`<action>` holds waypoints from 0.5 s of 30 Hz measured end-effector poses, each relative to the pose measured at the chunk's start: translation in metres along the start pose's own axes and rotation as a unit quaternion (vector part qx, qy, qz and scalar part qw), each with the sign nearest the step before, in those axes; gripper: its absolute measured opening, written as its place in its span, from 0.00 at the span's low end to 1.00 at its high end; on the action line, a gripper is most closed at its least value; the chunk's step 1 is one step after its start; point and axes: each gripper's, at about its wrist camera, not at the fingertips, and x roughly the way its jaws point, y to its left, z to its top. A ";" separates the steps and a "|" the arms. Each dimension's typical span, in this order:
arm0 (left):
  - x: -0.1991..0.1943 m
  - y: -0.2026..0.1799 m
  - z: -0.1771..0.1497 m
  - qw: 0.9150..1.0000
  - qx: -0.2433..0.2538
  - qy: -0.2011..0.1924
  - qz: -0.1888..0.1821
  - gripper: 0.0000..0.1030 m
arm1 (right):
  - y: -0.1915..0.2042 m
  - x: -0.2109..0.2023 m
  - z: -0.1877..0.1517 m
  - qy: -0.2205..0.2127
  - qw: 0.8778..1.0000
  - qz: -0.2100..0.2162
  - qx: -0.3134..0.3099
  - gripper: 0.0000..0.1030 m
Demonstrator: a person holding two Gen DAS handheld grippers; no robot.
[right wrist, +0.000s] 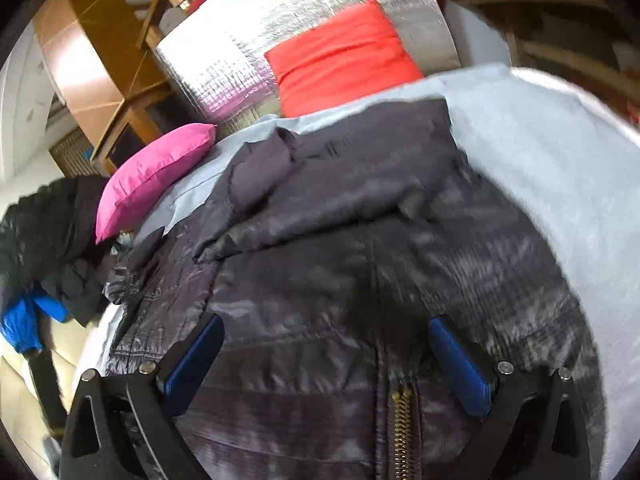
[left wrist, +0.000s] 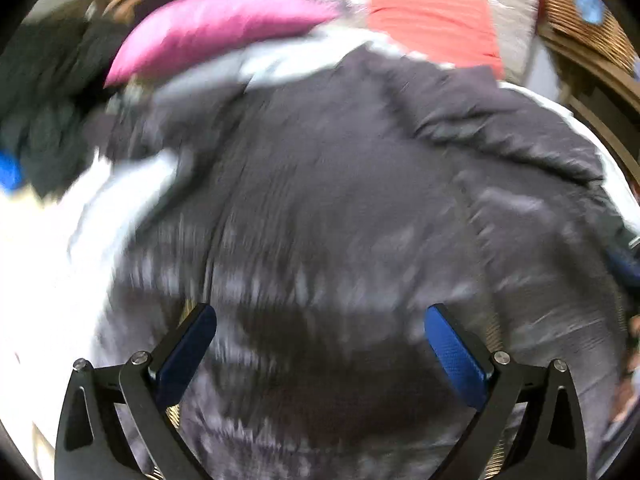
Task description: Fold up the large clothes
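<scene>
My left gripper [left wrist: 320,344] hangs above the dark grey puffer jacket [left wrist: 340,200] with its 2 blue pads [left wrist: 188,352] spread wide and nothing between them; my right gripper [right wrist: 326,354] is the same, released, jaws apart over the brass zipper [right wrist: 404,424].

I judge the jacket light but bulky: soft quilted fill that will spring back after a fold, and a shiny shell likely to slip off smooth pads. A pinch on the hem, a cuff or the stitched zipper edge should hold better than a grab at the puffy middle.

The jacket lies spread over a pale blue sheet [right wrist: 540,168] on the bed, zipper near me, its collar end towards the far side. On the left a sleeve lies crumpled, and beyond it sit a black garment [right wrist: 44,232] and something bright blue [right wrist: 28,320]. Further along is a magenta pillow [right wrist: 152,176], then a red cushion [right wrist: 340,60] against a silver quilted panel [right wrist: 248,40]. The right side of the sheet shows bare fabric.
</scene>
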 end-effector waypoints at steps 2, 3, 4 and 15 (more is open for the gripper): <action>-0.014 -0.023 0.032 0.998 0.057 -0.035 0.020 1.00 | -0.002 0.000 -0.003 -0.012 1.000 0.009 0.003 1.00; -0.014 -0.037 0.050 0.995 0.083 -0.041 0.023 1.00 | -0.002 -0.001 -0.003 -0.012 1.000 0.013 0.002 1.00; -0.011 -0.051 0.068 0.993 0.105 -0.045 0.023 1.00 | -0.002 0.000 -0.004 -0.012 1.000 0.018 0.004 1.00; 0.078 -0.135 0.161 0.982 0.189 0.012 0.028 0.93 | -0.004 0.001 -0.004 -0.010 0.999 0.029 0.014 1.00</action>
